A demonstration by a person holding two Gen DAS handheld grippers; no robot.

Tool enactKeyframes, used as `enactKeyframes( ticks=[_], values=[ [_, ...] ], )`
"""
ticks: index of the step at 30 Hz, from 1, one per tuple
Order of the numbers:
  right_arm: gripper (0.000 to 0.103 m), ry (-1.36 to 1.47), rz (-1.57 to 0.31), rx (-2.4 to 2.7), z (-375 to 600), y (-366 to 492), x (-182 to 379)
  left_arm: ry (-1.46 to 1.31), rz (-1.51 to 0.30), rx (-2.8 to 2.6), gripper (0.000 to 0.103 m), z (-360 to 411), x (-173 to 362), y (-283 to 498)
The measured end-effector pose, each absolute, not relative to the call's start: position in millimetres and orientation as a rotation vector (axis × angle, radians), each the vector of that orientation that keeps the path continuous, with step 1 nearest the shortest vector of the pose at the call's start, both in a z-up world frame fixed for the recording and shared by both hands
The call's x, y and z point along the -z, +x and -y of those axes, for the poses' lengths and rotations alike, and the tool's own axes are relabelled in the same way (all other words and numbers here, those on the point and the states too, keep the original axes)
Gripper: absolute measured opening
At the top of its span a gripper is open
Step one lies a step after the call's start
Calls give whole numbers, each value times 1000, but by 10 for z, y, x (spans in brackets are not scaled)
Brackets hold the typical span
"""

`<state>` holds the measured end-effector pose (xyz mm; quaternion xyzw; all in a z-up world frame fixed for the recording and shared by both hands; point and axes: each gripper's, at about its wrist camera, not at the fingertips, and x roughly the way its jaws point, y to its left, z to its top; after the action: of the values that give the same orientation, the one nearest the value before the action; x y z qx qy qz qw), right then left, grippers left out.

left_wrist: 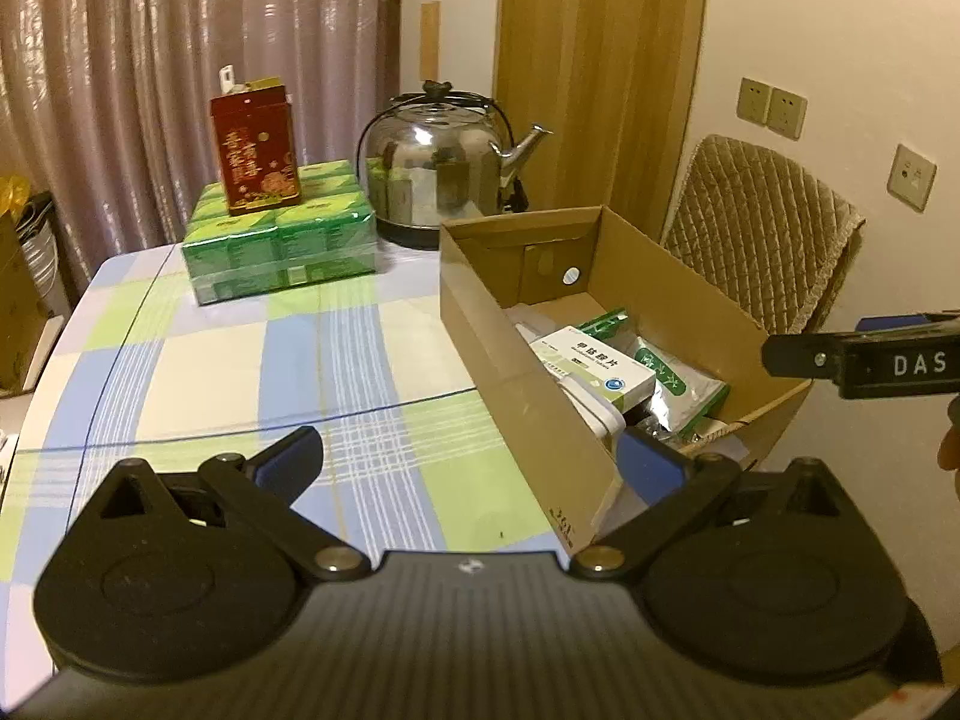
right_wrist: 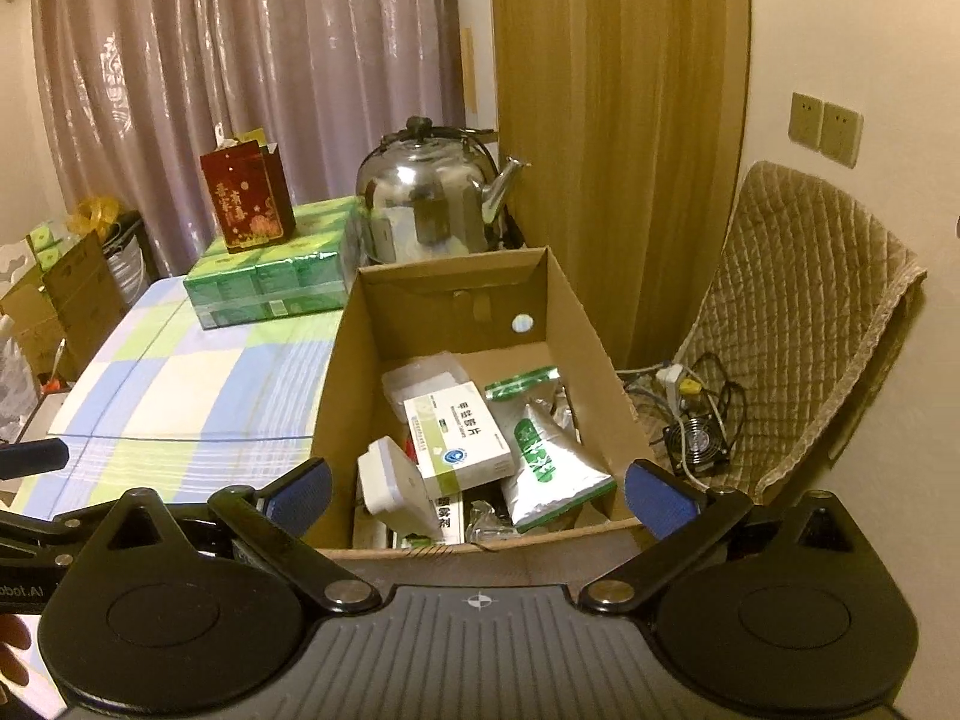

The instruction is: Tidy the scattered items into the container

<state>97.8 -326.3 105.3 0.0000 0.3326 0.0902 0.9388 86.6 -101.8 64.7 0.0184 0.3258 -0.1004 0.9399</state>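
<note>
left gripper (left_wrist: pixel 471 462): jaws wide apart, nothing between them, beside the box's near wall.
right gripper (right_wrist: pixel 477 489): jaws spread, empty, over the box's near end.
cardboard box (left_wrist: pixel 522 414): on the checked tablecloth (left_wrist: pixel 240 360); medicine carton (right_wrist: pixel 459 438), silver pouch (right_wrist: pixel 549 462) and white case (right_wrist: pixel 399 489) inside.
step: looks like pull-back after a drop; no loose items visible on the cloth.
tip: lift clear of the box walls before swinging away.

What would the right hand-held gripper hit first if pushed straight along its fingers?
Probably the white medicine box lying on top inside the cardboard box; the right hand-held gripper is open and empty, though depth is uncertain.
</note>
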Motion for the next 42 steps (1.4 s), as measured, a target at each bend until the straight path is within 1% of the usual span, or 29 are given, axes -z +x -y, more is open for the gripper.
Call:
enactKeyframes(
  ticks=[6, 14, 24, 42],
  values=[
    [101, -9, -676, -179, 3241, 780, -1162, 23, -671, 187, 102, 998, -751, 653],
    [101, 18, -693, -161, 3289, 514, -1160, -18, -695, 193, 102, 1005, -801, 453],
    [101, 13, -707, -152, 3328, 339, -1195, -24, -713, 161, 102, 1056, -842, 386],
    [101, 4, -705, -163, 3291, 290, -1223, -26, -716, 137, 102, 1075, -837, 408]
  ],
)
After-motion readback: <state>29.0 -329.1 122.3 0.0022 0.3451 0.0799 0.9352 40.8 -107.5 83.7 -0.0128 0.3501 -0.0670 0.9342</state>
